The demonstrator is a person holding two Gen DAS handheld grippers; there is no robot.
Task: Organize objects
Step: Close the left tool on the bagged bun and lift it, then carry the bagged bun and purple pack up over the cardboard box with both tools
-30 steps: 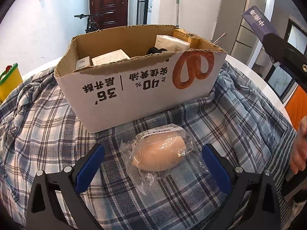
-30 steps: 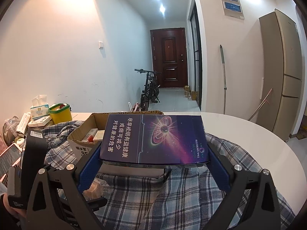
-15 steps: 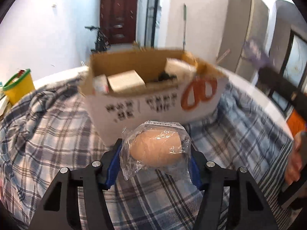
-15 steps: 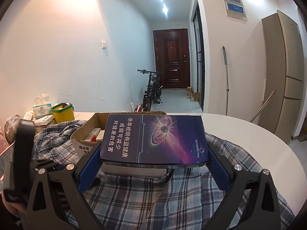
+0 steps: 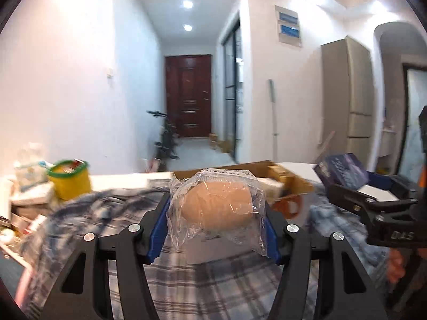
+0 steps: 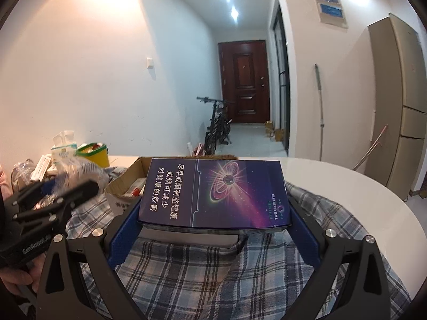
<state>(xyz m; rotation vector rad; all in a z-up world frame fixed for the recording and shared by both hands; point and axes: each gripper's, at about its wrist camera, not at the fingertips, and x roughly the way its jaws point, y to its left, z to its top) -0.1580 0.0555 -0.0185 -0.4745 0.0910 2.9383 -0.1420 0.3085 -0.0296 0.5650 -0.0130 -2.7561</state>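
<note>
In front of the cardboard box (image 5: 291, 184): wrapped bun (image 5: 217, 208) raised in the left gripper (image 5: 216, 229).
The blue pads were clamped on the bun's plastic wrapper above the plaid cloth (image 5: 213, 288); the bun looked light, soft and easily crushed, its film slippery, so a gentle hold across the middle suited it. Right of the box, the right gripper (image 6: 213, 221) was clamped on a stiff purple carton (image 6: 213, 192), best held by its side edges.

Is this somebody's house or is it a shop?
Most likely somebody's home, an apartment's dining area by the entry hall. A tall fridge stands at the wall, a bicycle is parked near the dark front door, and a round white table holds a checked cloth.
</note>
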